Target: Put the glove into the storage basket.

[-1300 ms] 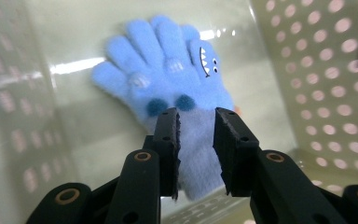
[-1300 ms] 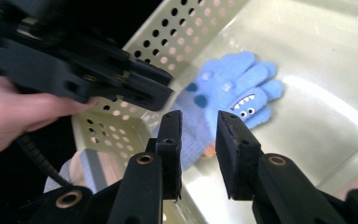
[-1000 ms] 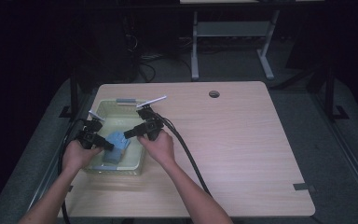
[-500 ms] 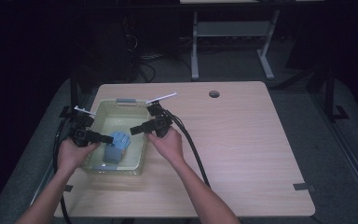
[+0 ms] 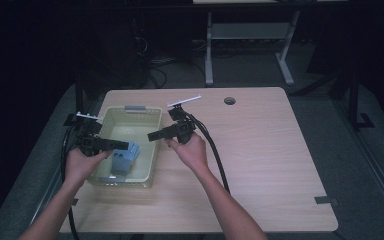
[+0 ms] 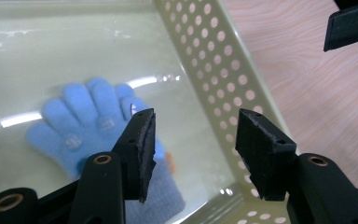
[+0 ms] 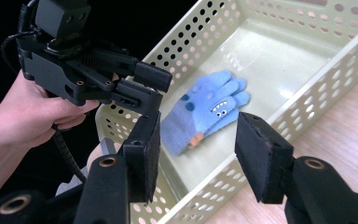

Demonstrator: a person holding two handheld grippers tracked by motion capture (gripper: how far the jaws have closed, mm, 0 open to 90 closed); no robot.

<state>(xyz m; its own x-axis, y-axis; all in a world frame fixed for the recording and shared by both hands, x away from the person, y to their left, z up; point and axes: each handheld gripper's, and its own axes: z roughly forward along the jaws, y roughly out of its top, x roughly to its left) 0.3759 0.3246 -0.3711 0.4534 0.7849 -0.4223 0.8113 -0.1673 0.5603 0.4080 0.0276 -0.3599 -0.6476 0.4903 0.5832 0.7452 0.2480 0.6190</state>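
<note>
Both claws have just been opening, and nothing sits between the jaws of either. Your left claw [image 5: 121,145] and right claw [image 5: 155,135] have drawn apart since a second ago, when they met over the blue gloves [image 5: 123,159]. The gloves now lie flat in the basket [image 5: 130,111], left of centre in the high view, on the counter [image 5: 260,150]. Judge the placement done.
</note>
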